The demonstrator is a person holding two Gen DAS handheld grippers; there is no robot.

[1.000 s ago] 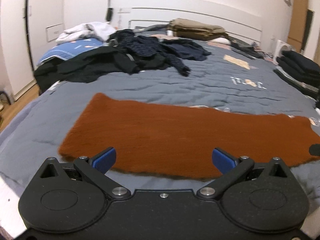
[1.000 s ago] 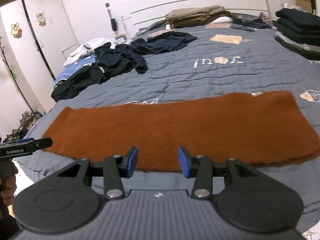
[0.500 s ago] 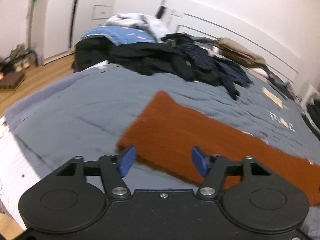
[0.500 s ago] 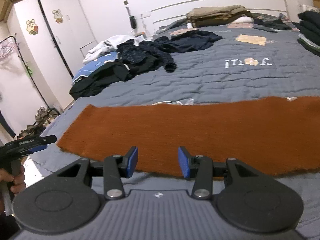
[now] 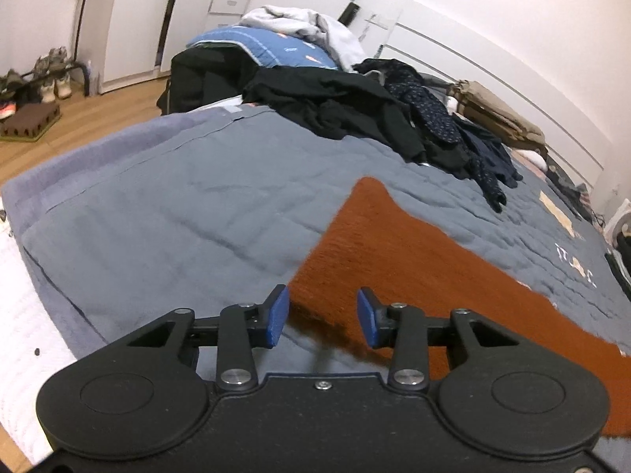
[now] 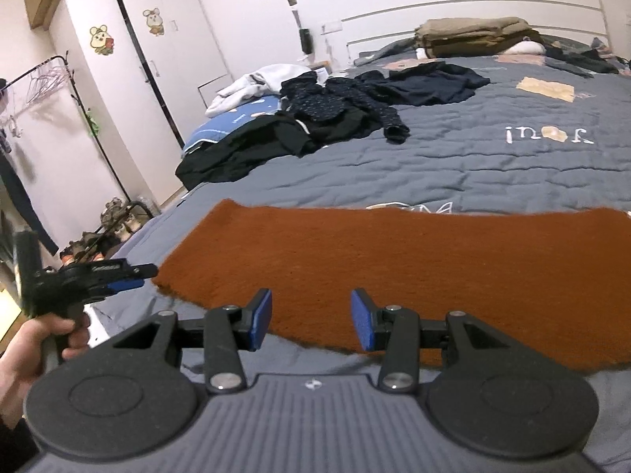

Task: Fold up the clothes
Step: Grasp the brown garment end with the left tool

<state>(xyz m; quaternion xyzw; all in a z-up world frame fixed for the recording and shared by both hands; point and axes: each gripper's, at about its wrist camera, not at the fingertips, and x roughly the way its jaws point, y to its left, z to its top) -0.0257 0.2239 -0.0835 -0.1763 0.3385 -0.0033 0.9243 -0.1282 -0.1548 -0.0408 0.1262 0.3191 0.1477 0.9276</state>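
Observation:
A long rust-brown knitted cloth (image 6: 394, 252) lies flat along the near edge of the grey bed; it also shows in the left wrist view (image 5: 414, 260). My left gripper (image 5: 322, 317) is open and empty, its blue pads just above the cloth's near left corner. It also shows from the side in the right wrist view (image 6: 130, 276), at that same corner. My right gripper (image 6: 310, 325) is open and empty, hovering over the cloth's near edge, left of its middle.
A heap of dark unfolded clothes (image 6: 315, 118) lies on the bed's far left, with a blue pillow (image 5: 260, 45) and white garment behind. Folded tan clothes (image 6: 473, 33) sit by the headboard. Shoes and a rack (image 5: 35, 79) stand on the wooden floor to the left.
My left gripper swung left to the cloth's left corner and its jaws narrowed. My right gripper shifted left along the near edge. The cloth has not moved.

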